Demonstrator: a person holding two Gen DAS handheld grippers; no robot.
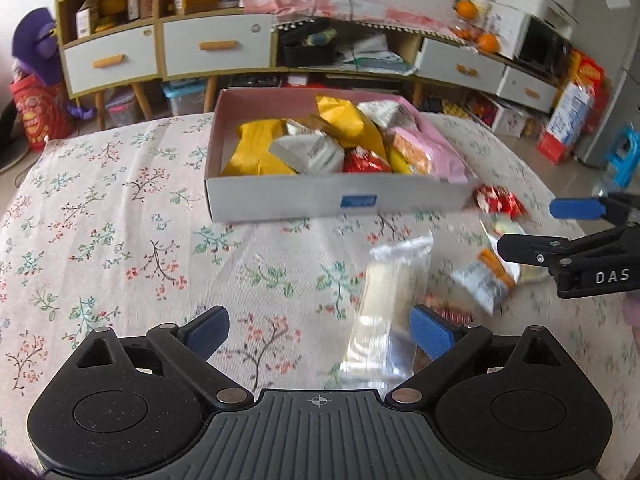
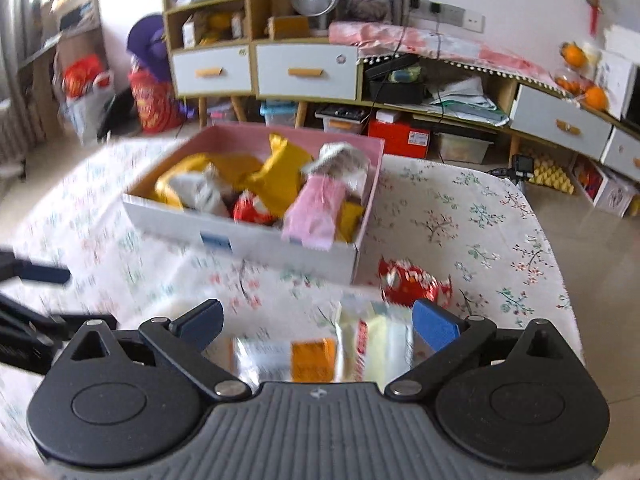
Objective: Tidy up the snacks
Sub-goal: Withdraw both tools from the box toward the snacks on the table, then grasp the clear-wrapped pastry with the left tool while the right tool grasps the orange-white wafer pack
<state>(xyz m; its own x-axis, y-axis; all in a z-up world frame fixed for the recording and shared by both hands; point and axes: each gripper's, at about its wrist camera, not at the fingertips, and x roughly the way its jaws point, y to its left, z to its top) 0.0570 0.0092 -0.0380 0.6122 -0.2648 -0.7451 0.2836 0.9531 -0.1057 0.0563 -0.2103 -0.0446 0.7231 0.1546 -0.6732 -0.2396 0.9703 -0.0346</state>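
Note:
A white box with a pink inside [image 1: 280, 200] stands on the floral tablecloth and holds yellow, white, red and pink snack packets. My left gripper [image 1: 320, 332] is open above the cloth; a clear packet [image 1: 386, 300] lies by its right finger, untouched. Further right lie a white-and-orange packet [image 1: 484, 280] and a red packet [image 1: 498, 200]. My right gripper [image 1: 548, 228] stands open over them. In the right wrist view the right gripper [image 2: 318, 326] is open above a white-and-orange packet [image 2: 288, 360] and a pale yellow packet [image 2: 378, 340]. The red packet [image 2: 412, 282] sits beside the box [image 2: 280, 246].
Behind the table stand cabinets with white drawers [image 1: 216, 46] and a low shelf full of clutter. The table's right edge [image 2: 560, 280] drops to the floor. The left gripper [image 2: 48, 300] shows at the left edge of the right wrist view.

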